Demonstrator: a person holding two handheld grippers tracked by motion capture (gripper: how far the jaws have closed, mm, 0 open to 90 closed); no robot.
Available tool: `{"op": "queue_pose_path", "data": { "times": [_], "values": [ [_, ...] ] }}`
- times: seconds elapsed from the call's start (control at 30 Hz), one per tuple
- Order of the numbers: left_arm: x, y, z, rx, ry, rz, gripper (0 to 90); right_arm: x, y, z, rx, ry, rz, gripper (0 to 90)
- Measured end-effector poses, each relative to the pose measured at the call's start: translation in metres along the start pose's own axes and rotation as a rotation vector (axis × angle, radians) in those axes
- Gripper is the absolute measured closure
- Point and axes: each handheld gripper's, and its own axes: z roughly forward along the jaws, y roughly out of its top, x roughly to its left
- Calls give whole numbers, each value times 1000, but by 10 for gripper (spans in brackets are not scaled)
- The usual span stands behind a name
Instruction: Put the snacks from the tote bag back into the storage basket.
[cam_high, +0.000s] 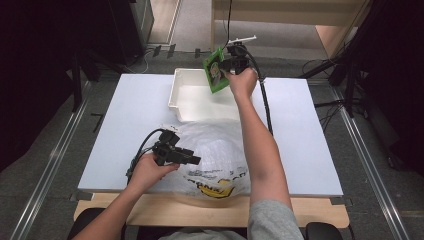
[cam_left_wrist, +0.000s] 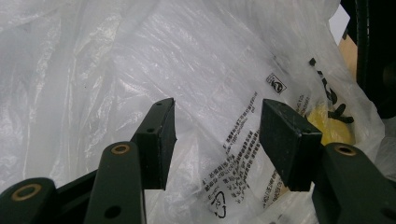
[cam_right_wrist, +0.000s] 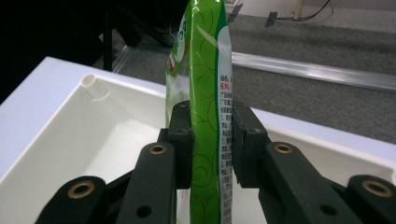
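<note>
My right gripper (cam_high: 226, 65) is shut on a green snack packet (cam_high: 216, 71), held above the far right part of a white tray (cam_high: 176, 92). In the right gripper view the green packet (cam_right_wrist: 205, 93) stands upright, squeezed between the two black pads (cam_right_wrist: 182, 135), with the tray's inside (cam_right_wrist: 84, 140) below it. My left gripper (cam_high: 196, 160) rests over a white plastic bag (cam_high: 220, 145) near the table's front. In the left gripper view its jaws stand apart, open (cam_left_wrist: 217, 135), with the crinkled printed bag (cam_left_wrist: 196, 70) behind them and nothing pinched.
The white table (cam_high: 130, 110) lies on a wooden base with grey floor around it. Metal rails (cam_high: 370, 165) run along both sides. Cables (cam_high: 265, 100) trail from the right gripper across the table. Dark equipment stands at the far left.
</note>
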Motion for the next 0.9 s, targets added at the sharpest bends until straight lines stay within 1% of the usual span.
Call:
{"op": "queue_pose_path", "data": {
  "times": [0.1, 0.2, 0.27, 0.53, 0.77, 0.83, 0.9],
  "values": [
    [0, 0, 1, 4, 3, 2, 470, 3, 1, 3, -5, 3, -8, 745],
    [1, 0, 1, 11, 8, 3, 470, 4, -2, 4, -5, 3, -33, 741],
    [0, -1, 1, 10, 9, 2, 470, 4, -4, 5, 7, 8, -32, 740],
    [0, -1, 2, 12, 14, -3, 471, 1, -13, 8, 52, 10, -56, 739],
    [1, -1, 3, 18, 14, -1, 471, -2, -22, 13, 71, 22, -60, 743],
    [1, -1, 3, 21, 14, 1, 470, -3, -23, 14, 79, 30, -70, 745],
    [1, -1, 4, 24, 14, -3, 471, -4, -23, 15, 86, 32, -67, 746]
  ]
}}
